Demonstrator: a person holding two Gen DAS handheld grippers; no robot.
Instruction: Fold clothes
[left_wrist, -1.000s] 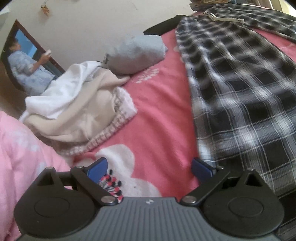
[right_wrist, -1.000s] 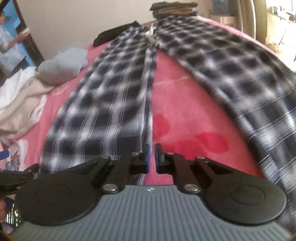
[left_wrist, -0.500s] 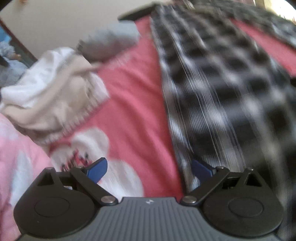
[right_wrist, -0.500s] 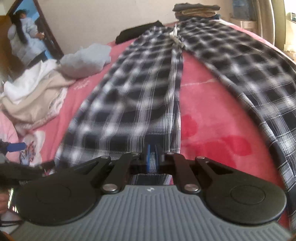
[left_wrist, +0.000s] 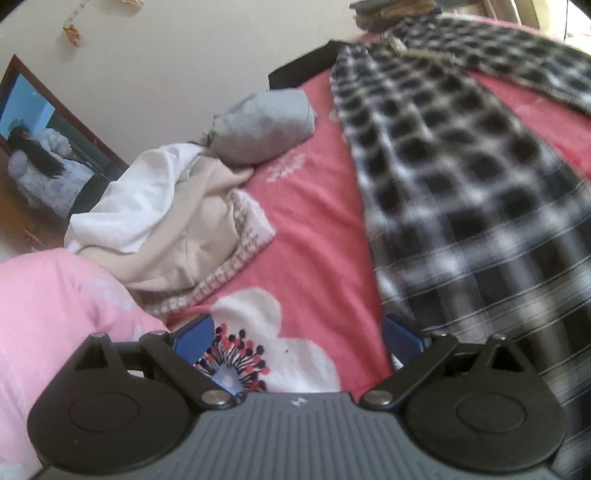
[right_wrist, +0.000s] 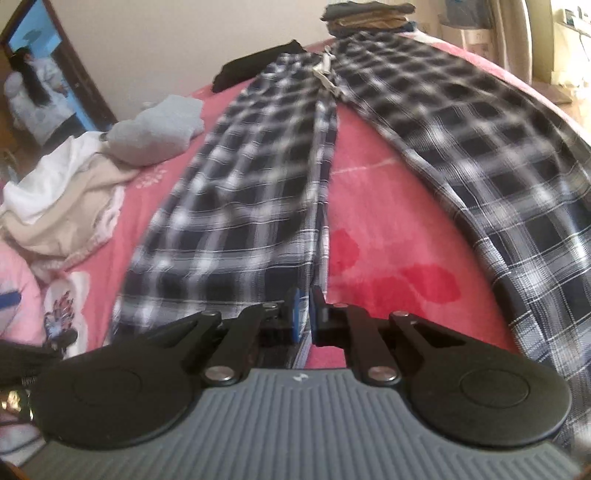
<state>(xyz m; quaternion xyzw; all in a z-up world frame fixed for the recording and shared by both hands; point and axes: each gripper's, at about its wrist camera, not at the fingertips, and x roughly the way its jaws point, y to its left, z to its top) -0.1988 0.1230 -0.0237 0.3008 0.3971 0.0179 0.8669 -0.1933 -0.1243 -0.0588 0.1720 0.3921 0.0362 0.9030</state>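
Note:
Black-and-white plaid trousers (right_wrist: 243, 192) lie spread flat on the pink bed (right_wrist: 373, 206), legs pointing toward me. My right gripper (right_wrist: 303, 314) is shut on the near hem of the left leg at its inner corner, with plaid cloth showing between the blue pads. My left gripper (left_wrist: 297, 336) is open over the flower print on the bedcover. Its right fingertip (left_wrist: 400, 338) sits against the outer edge of that same trouser leg (left_wrist: 461, 206), and nothing lies between its fingers.
A grey folded garment (left_wrist: 266, 125) and a white and beige heap of clothes (left_wrist: 173, 218) lie left of the trousers. A pink quilt (left_wrist: 44, 306) bunches at the near left. A black garment (right_wrist: 255, 66) and a folded stack (right_wrist: 369, 14) sit at the far end. A person (right_wrist: 33, 96) stands at upper left.
My left gripper swung toward the trouser leg and back while rising, still open. My right gripper stayed shut on the hem and rose slightly with it.

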